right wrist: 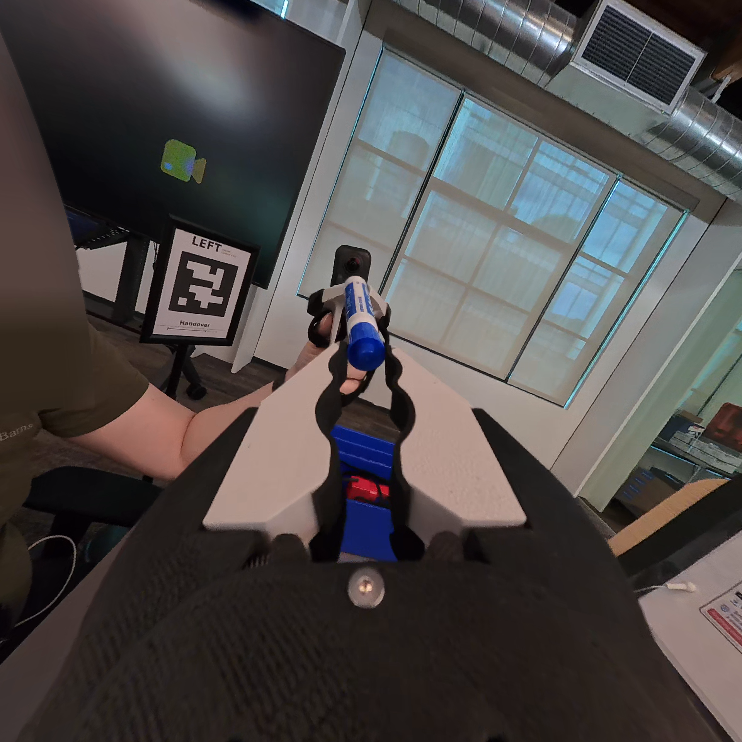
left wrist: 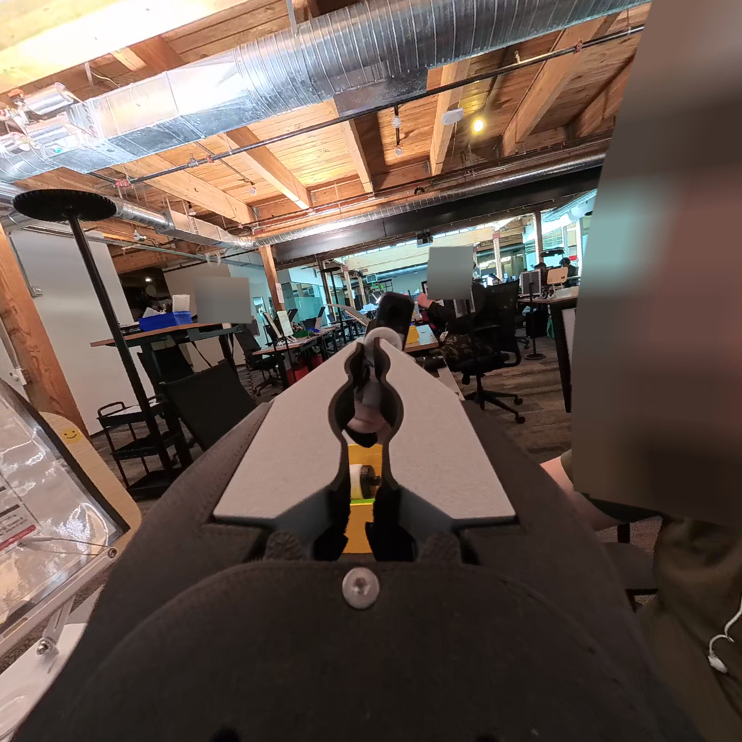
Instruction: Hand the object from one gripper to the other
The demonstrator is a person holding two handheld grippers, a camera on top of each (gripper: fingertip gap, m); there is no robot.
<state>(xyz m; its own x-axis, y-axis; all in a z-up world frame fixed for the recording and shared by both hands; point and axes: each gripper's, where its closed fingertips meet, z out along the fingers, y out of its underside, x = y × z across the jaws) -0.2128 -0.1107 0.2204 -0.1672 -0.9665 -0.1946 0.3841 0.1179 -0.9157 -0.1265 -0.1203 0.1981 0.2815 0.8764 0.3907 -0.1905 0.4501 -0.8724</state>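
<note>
A marker with a white body and a blue cap (right wrist: pixel 363 321) is held in the air. My right gripper (right wrist: pixel 364 353) is shut on its blue cap, and the marker points away along the fingers. My left gripper (left wrist: pixel 371 347) faces it with its jaws almost together. The marker's round white end (left wrist: pixel 387 337) shows just beyond its tips, not between the pads. In the right wrist view the left gripper (right wrist: pixel 347 305) sits right behind the marker's far end, with a hand (right wrist: pixel 321 327) on it. The right gripper's black camera (left wrist: pixel 395 317) shows behind the marker in the left wrist view.
A framed sign on a stand (right wrist: pixel 200 285) and a large dark screen (right wrist: pixel 160 120) are to the left. A window (right wrist: pixel 502 241) is behind. A person's arm (right wrist: pixel 160 425) crosses at the left. Office desks, chairs (left wrist: pixel 494 341) and a floor lamp (left wrist: pixel 100 301) stand farther off. One gripper's finger ends stand about 10 cm off the other's.
</note>
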